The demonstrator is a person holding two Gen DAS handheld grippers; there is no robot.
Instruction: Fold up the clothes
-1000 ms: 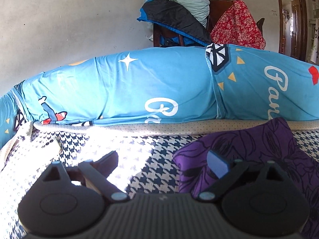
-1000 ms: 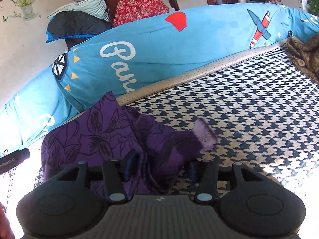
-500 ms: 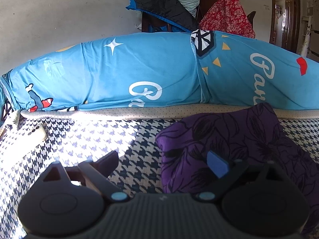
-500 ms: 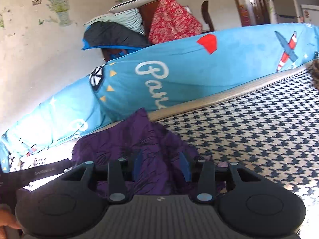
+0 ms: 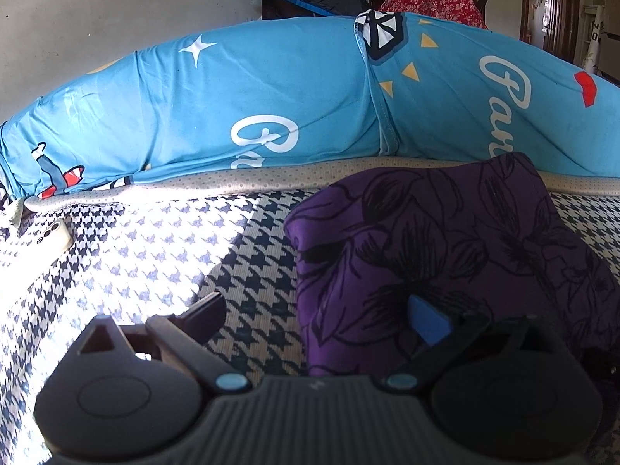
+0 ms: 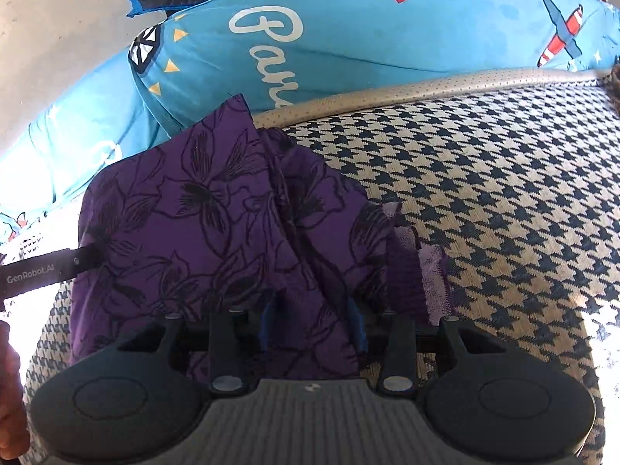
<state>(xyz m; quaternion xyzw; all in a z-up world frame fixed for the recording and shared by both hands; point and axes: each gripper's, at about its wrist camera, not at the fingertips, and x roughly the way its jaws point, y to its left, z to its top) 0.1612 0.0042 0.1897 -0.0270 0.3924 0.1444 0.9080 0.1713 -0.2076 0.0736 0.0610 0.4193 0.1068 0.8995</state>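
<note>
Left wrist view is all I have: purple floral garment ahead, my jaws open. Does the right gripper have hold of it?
Observer: Yes. The right gripper has its jaws closed on a bunched fold of the purple floral garment.
Operator: Anything showing on the garment's far side?
Observer: A paler lilac edge pokes out there, lying on the houndstooth mat.

Purple garment: thin matt cloth. Mat: coarse woven houndstooth. Blue bolster: smooth cloth. Gripper: matt black plastic.
</note>
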